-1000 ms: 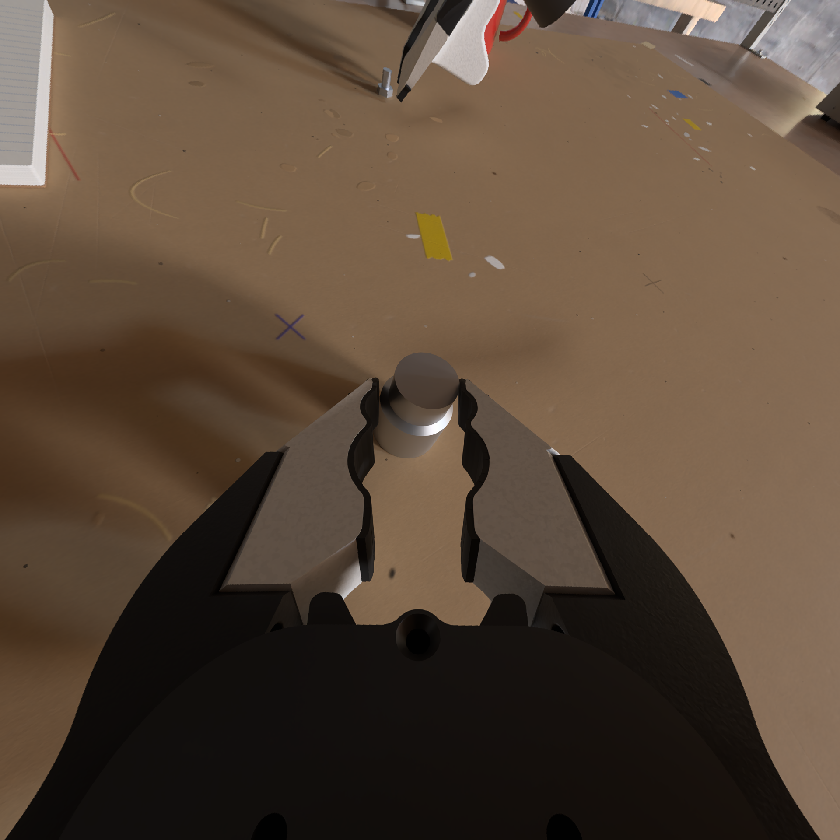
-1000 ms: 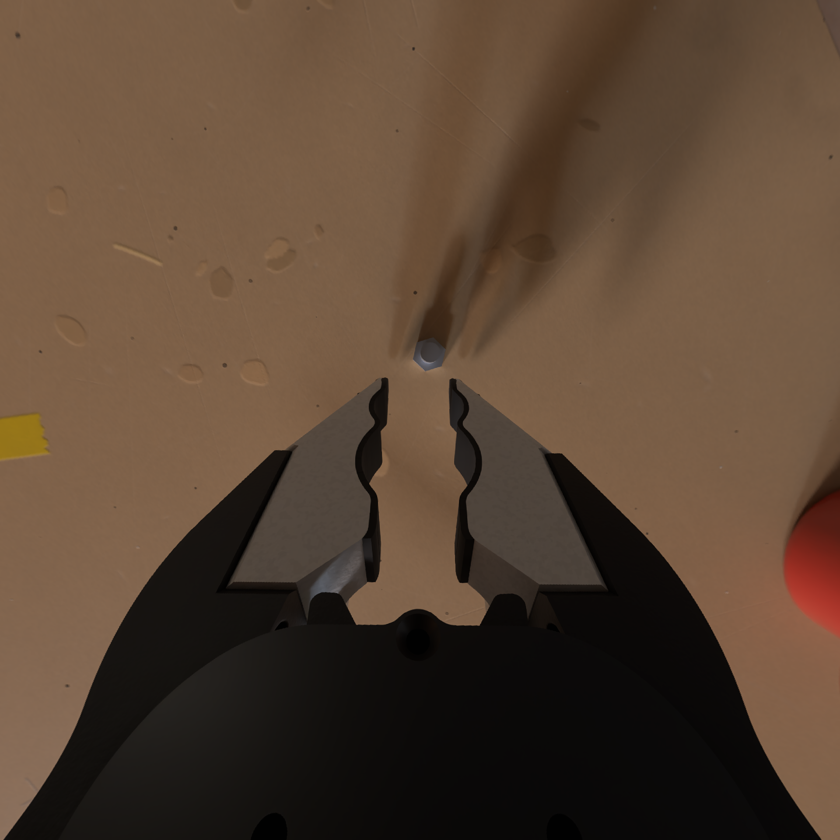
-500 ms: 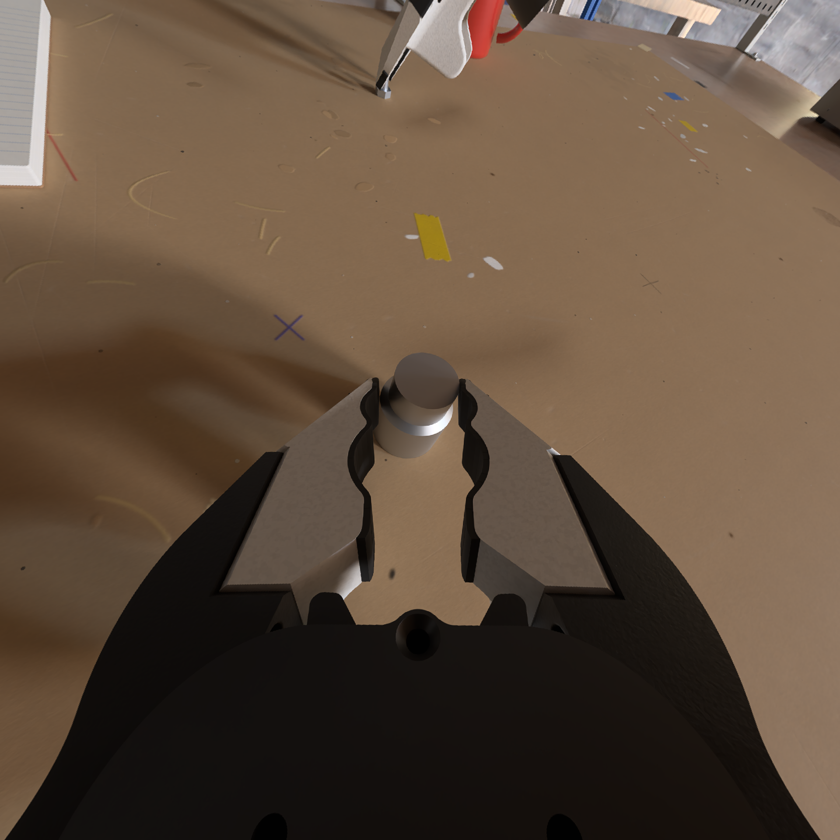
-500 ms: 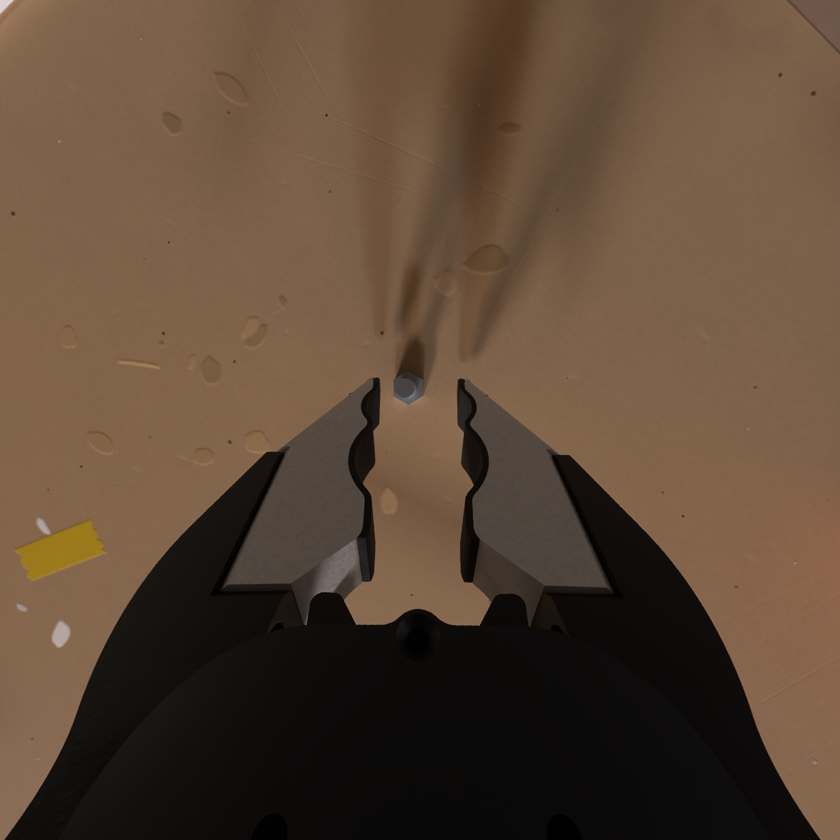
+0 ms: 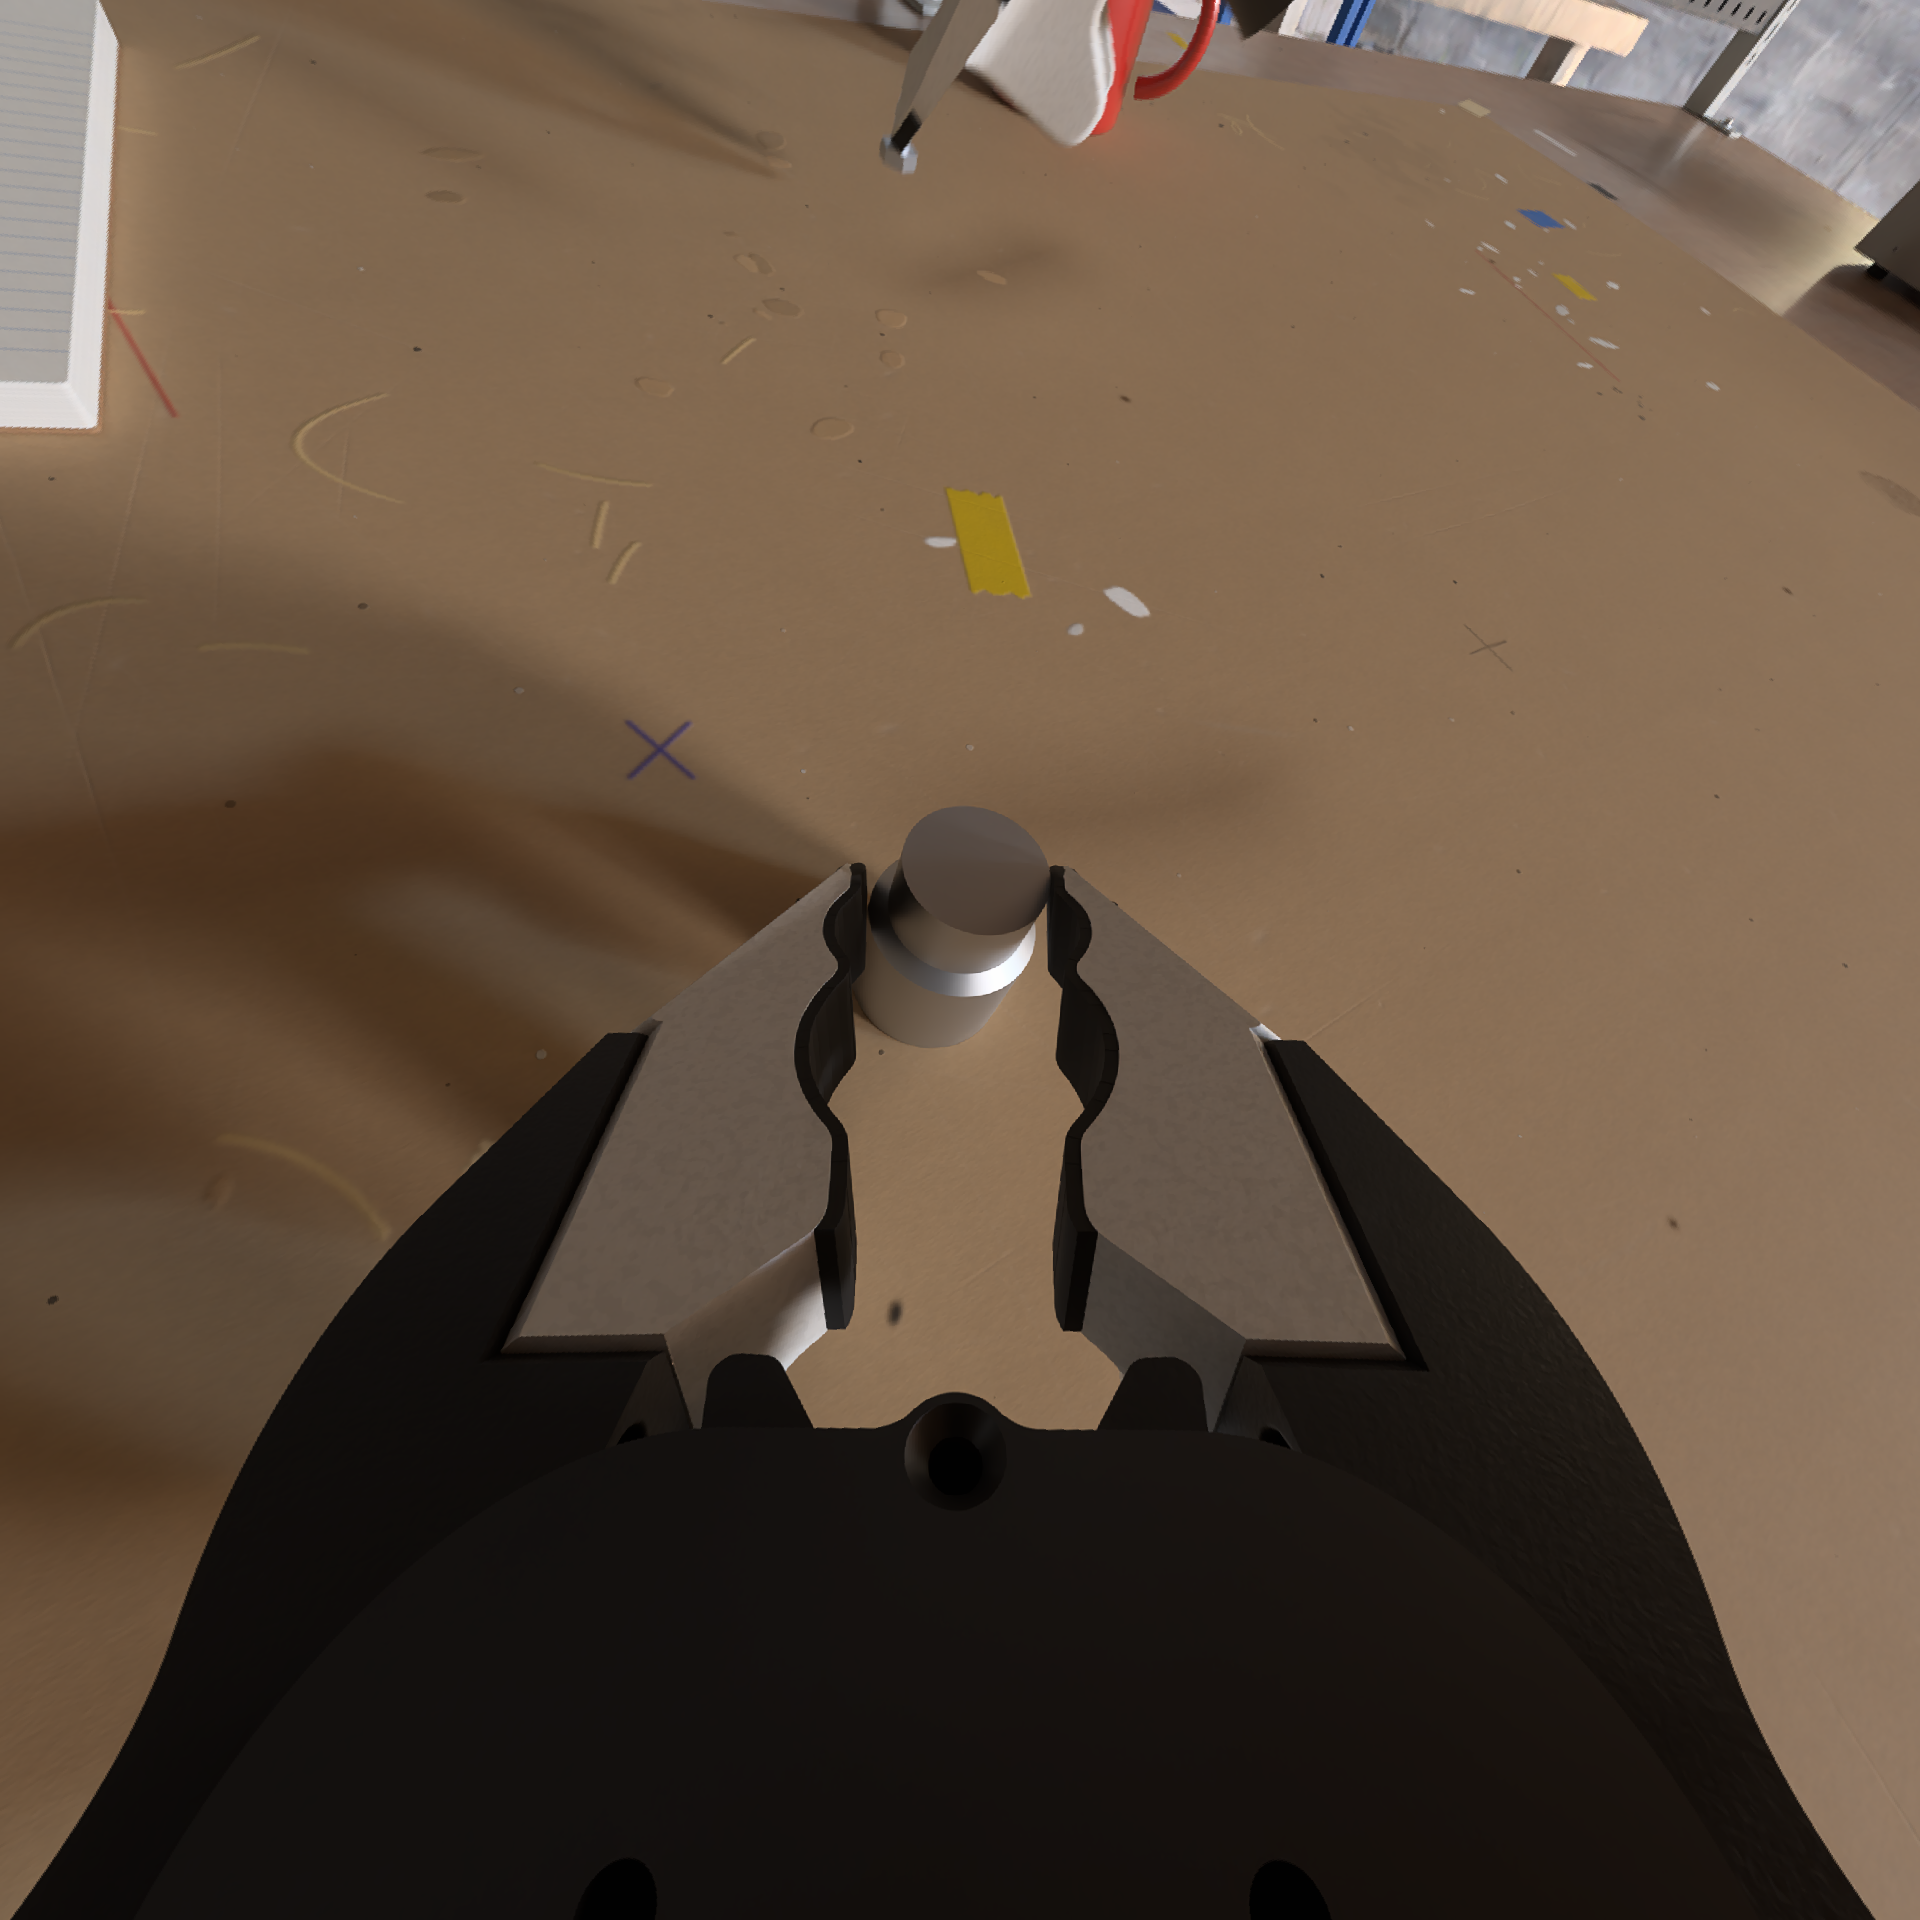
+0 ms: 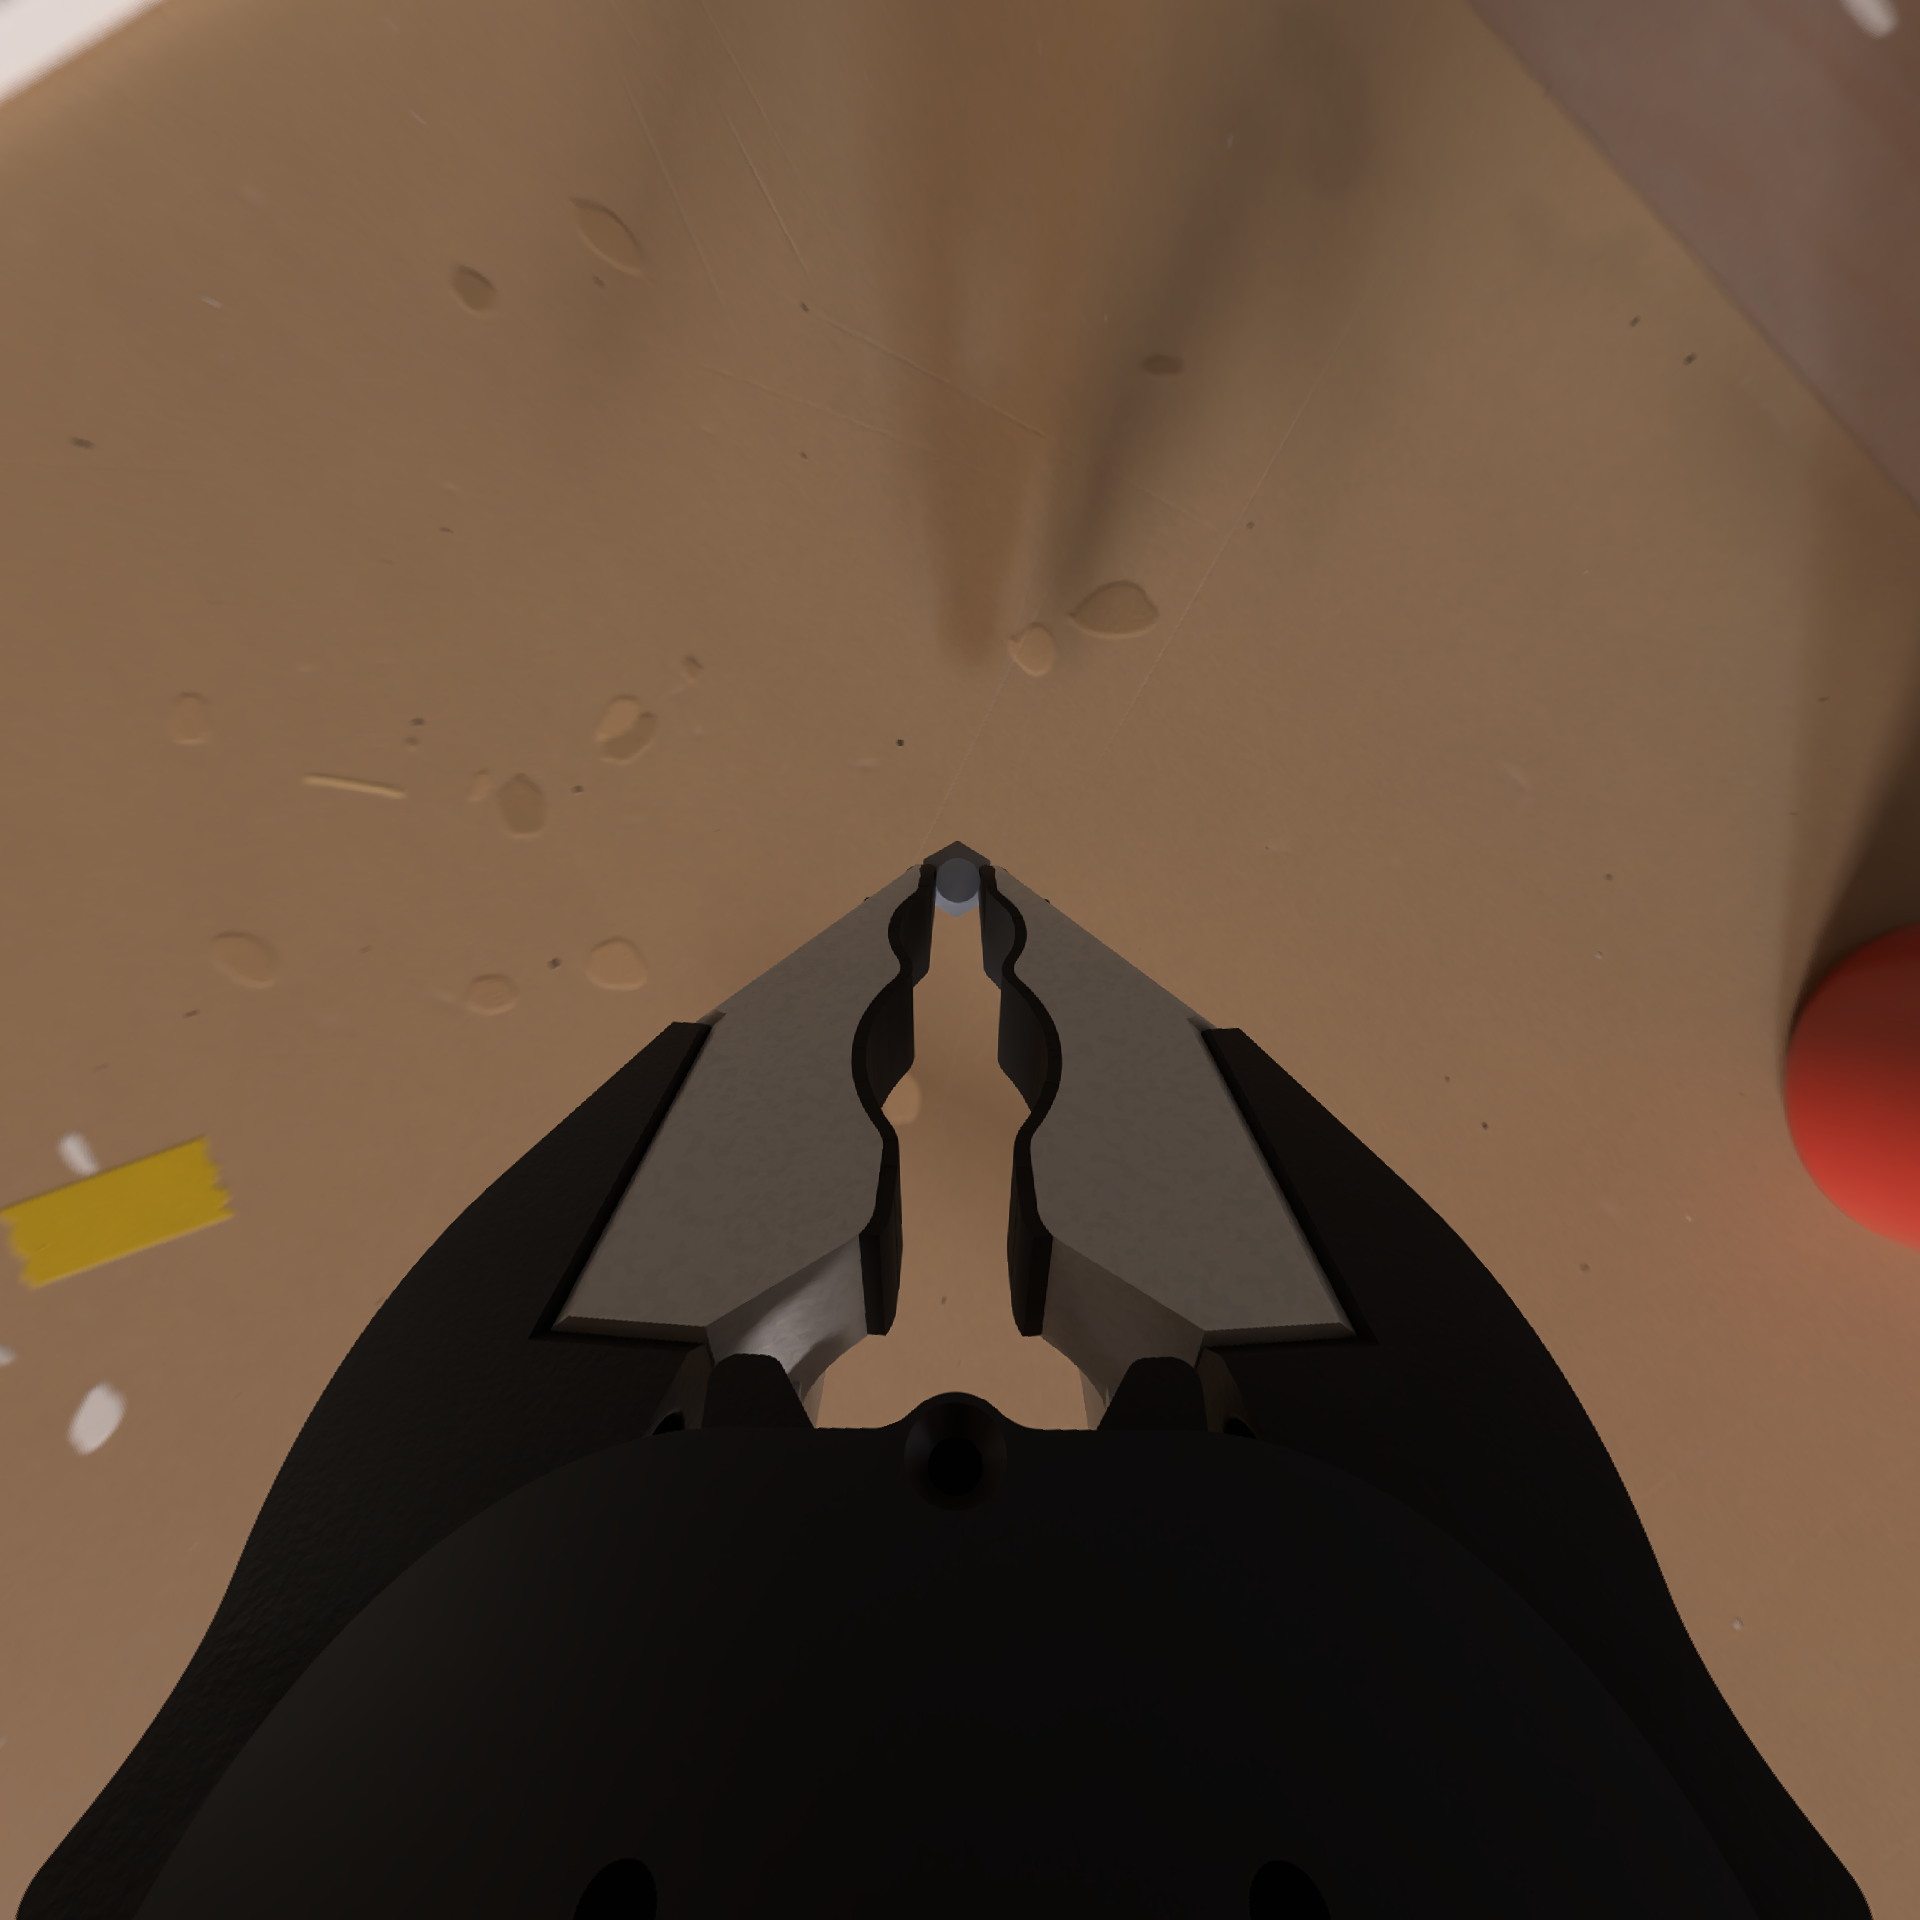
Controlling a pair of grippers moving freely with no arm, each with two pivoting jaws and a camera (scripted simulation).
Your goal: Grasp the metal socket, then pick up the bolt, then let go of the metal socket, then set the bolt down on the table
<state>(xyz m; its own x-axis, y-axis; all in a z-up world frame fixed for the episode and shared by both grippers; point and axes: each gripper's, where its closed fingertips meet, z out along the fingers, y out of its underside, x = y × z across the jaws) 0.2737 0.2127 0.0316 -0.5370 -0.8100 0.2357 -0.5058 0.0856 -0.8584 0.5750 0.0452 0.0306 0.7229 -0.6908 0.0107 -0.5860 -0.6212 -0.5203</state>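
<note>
**Socket clamped, bolt off the surface**

While the left gripper (image 5: 956,883) stands low over the brown surface (image 5: 1455,935), its fingers (image 5: 727,1091) are closed on the metal socket (image 5: 951,940), the black inner edges pressing the socket's two sides near the tips. The socket is a stepped grey cylinder standing upright, its flat round top facing up and its wider base on the surface, in the middle part of the surface and towards its near edge as the left wrist view sees it. A purple cross mark (image 5: 659,748) lies on the surface just beyond and to the left of it, and a strip of yellow tape (image 5: 987,542) lies farther off, towards the far edge.

In the same view, near the far edge, the right gripper (image 5: 914,130) shows with the bolt (image 5: 900,154) at its tips, clear of the surface (a soft shadow lies apart from it, below). A red mug (image 5: 1143,42) stands behind that gripper, and a white lined pad (image 5: 47,208) sits by the far left corner.

In the right wrist view, the right gripper (image 6: 957,883) has its fingers (image 6: 790,1122) drawn nearly together, gripping the bolt (image 6: 957,886) right at the tips; only its small grey round end is seen between them. Below lies the surface (image 6: 416,468), pitted with small dents, with the yellow tape (image 6: 120,1210) towards the left edge of the view and the red mug (image 6: 1860,1091) cut off at the right.
</note>
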